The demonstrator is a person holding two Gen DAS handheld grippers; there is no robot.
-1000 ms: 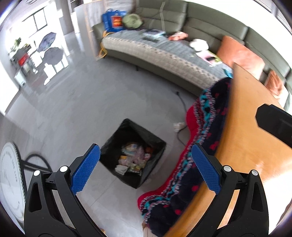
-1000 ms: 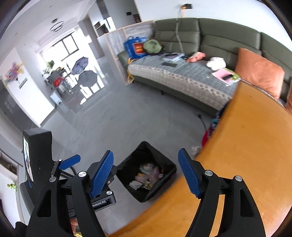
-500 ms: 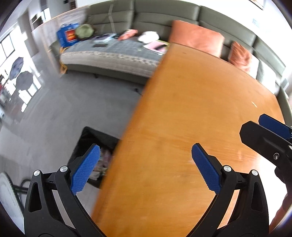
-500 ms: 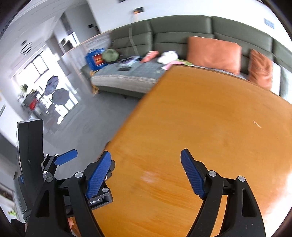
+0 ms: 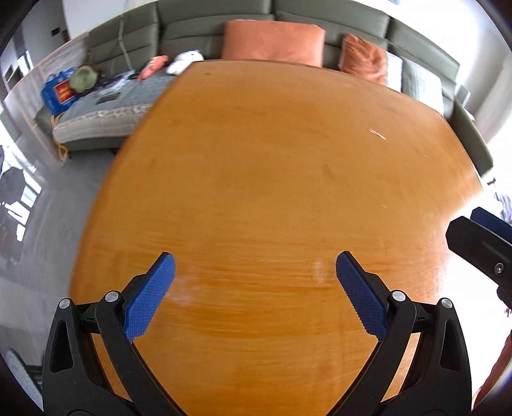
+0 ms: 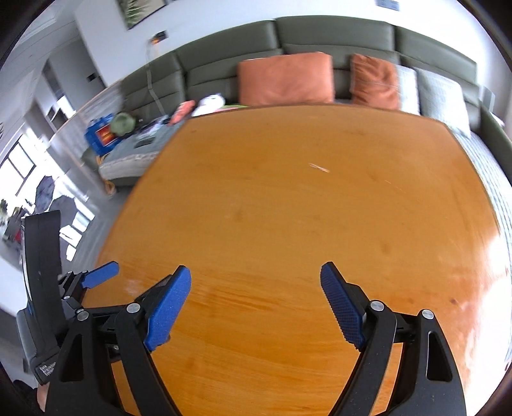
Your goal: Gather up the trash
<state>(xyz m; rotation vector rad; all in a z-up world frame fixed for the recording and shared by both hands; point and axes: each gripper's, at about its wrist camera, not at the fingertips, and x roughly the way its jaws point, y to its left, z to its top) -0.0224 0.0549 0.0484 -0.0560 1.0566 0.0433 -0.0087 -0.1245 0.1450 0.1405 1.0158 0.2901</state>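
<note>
My left gripper (image 5: 255, 288) is open and empty above the near part of a round orange wooden table (image 5: 272, 179). My right gripper (image 6: 256, 297) is open and empty above the same table (image 6: 304, 208). A thin pale scrap (image 5: 377, 134) lies on the far right part of the table; it also shows in the right wrist view (image 6: 319, 168). The right gripper's body (image 5: 480, 236) shows at the right edge of the left wrist view, and the left gripper's body (image 6: 44, 288) shows at the left edge of the right wrist view. The black trash bin is out of view.
A grey-green sofa (image 5: 198, 28) runs behind the table with orange cushions (image 5: 272, 43) and loose items on a grey cover (image 5: 105, 102). A blue bag (image 5: 57, 92) sits at its left end. Grey tiled floor (image 5: 48, 198) lies left of the table.
Both grippers have swung right and up from over the black trash bin on the floor to over the table top. The bin has left both views. Both stayed open.
</note>
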